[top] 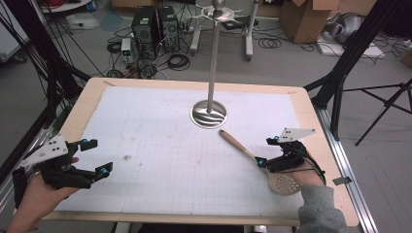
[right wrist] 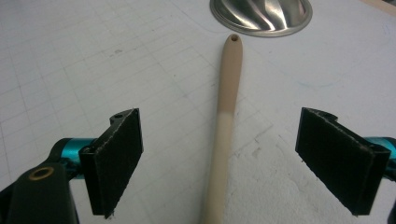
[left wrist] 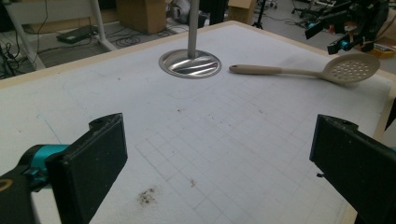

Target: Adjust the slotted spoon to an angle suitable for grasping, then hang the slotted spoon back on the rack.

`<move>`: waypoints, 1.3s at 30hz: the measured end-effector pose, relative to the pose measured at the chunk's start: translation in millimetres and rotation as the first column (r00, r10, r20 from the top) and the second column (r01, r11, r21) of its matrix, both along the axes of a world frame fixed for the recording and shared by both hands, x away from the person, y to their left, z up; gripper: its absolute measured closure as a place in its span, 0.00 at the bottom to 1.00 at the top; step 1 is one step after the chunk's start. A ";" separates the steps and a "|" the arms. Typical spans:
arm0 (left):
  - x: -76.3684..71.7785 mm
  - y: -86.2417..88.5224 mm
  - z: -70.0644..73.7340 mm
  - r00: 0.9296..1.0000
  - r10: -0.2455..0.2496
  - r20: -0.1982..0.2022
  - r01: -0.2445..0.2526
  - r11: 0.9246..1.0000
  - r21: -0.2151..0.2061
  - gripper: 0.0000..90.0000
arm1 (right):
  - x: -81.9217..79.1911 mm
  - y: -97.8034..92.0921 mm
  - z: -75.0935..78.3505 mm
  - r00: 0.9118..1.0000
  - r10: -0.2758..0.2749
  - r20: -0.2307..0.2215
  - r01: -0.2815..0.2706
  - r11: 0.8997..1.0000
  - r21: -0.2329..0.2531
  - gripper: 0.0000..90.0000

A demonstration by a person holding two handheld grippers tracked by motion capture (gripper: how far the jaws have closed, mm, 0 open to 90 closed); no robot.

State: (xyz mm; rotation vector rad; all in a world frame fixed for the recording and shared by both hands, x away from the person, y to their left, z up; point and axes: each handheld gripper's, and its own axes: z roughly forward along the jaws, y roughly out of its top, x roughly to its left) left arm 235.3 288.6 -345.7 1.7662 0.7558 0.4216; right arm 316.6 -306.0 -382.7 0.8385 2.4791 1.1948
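Left gripper (top: 97, 156): seen at about 8 o'clock on the tabletop (top: 145, 97) in the high view, held in a hand (top: 36, 194) above the near left corner; its fingers (left wrist: 100, 154) are spread wide apart with nothing between them, only bare mat being seen through the gap in the left gripper view.

Right gripper (top: 265, 151): seen at about 4 o'clock in the high view, held just above the spoon's neck; its fingers (right wrist: 119, 158) are spread wide on either side of the handle and are not touching it, as shown in the right gripper view.

Slotted spoon (top: 252, 158): laid flat on the white gridded mat (top: 160, 145) at about 4 o'clock; its perforated bowl (top: 284, 183) is at the near right, beside the sleeve (top: 318, 208), and its handle (right wrist: 226, 112) is pointed toward 11 o'clock, ending just short of the stand's base.

Handle end: a small hole (right wrist: 234, 38) is pierced through it, seen in the right gripper view.

Stand (top: 213, 63): a metal pole is set upright on a round shiny base (top: 209, 115) at about 1 o'clock past the table's middle.

Floor beyond: cables, black boxes (top: 155, 26) and cardboard cartons (top: 308, 17) are seen at 12 o'clock.
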 end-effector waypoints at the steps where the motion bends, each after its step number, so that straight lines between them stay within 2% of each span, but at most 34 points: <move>1: -0.3 0.0 0.2 1.000 0.000 -0.001 0.000 1.000 0.000 0.05 | -0.2 -1.9 -0.6 1.000 -0.005 -0.003 0.005 1.000 -0.002 0.16; 7: -1.1 0.0 -0.1 1.000 -0.001 -0.002 0.001 1.000 0.001 0.05 | 1.1 -6.4 -2.8 0.999 -0.027 -0.018 0.027 0.999 -0.024 0.16; 14: -5.0 -0.3 -1.5 1.000 -0.005 -0.007 0.005 1.000 0.012 0.05 | 5.6 -8.2 -5.1 0.999 -0.043 -0.033 0.042 0.999 -0.023 0.17; 23: -13.7 12.8 0.8 1.000 0.031 0.001 -0.031 1.000 0.006 0.05 | 15.7 -8.5 -11.0 0.997 -0.046 -0.062 0.044 0.999 -0.032 0.17; 34: -14.2 11.0 0.6 1.000 0.023 0.001 -0.023 1.000 0.011 0.05 | 19.0 2.1 -19.2 0.996 -0.016 -0.089 0.008 0.996 -0.091 0.17; 35: -14.4 11.3 0.8 1.000 0.022 0.002 -0.022 1.000 0.011 0.05 | 20.3 3.6 -22.1 0.995 -0.003 -0.103 -0.008 0.994 -0.107 0.18; 38: -14.4 12.1 0.9 1.000 0.025 0.001 -0.025 1.000 0.011 0.05 | 21.4 4.5 -24.4 0.993 0.002 -0.117 -0.015 0.993 -0.117 0.19; 39: -14.1 12.9 0.8 1.000 0.027 0.001 -0.027 1.000 0.010 0.05 | 22.3 4.7 -25.8 0.992 0.010 -0.128 -0.025 0.993 -0.117 0.22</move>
